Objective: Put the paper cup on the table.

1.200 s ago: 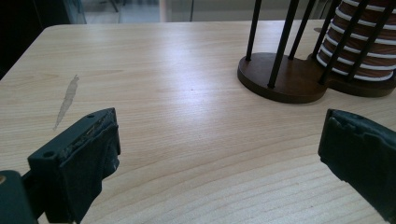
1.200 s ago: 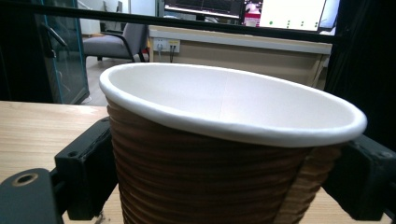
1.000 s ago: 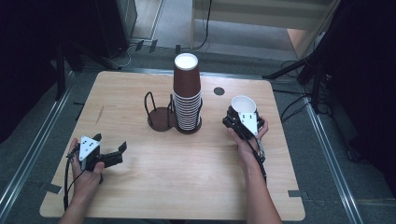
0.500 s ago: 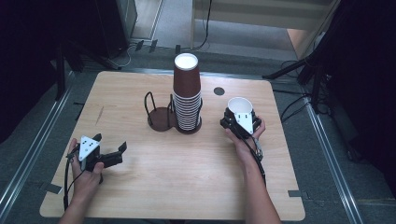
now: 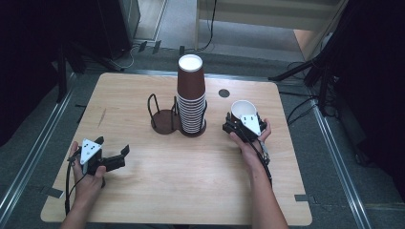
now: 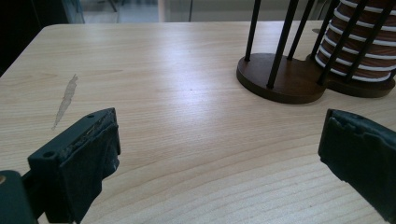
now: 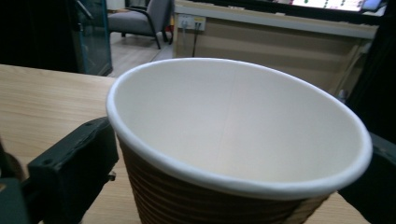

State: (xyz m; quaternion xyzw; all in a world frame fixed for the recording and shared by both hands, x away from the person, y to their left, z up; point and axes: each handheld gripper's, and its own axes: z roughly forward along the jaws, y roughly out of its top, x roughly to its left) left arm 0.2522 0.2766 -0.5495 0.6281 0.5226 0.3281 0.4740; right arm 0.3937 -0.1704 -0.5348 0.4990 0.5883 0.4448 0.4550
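Your right gripper (image 5: 240, 119) held a cup (image 5: 243, 109) at the right side of the table (image 5: 191, 191), its jaws closed on the ribbed brown wall just below the white rim. In the right gripper view the cup (image 7: 233, 140) sat between the two black jaws, mouth up and tipped a little toward the camera, its inside white and bare. Whether its base touched the wood could not be told. The cup was near the stack (image 5: 191, 95) and to its right, apart from it.

The stack of brown cups stood in one ring of a dark wire holder (image 5: 165, 117) near the middle of the table, well above the wires; the other ring, on the stack's left, held nothing.

Your left gripper (image 5: 119, 160) rested low at the near left of the table with its jaws spread wide and nothing between them. In the left gripper view the jaws framed bare wood, with the holder (image 6: 280, 79) and the bottom of the stack (image 6: 359, 51) farther off at upper right, and a pale scuff (image 6: 65, 98) on the wood at left.
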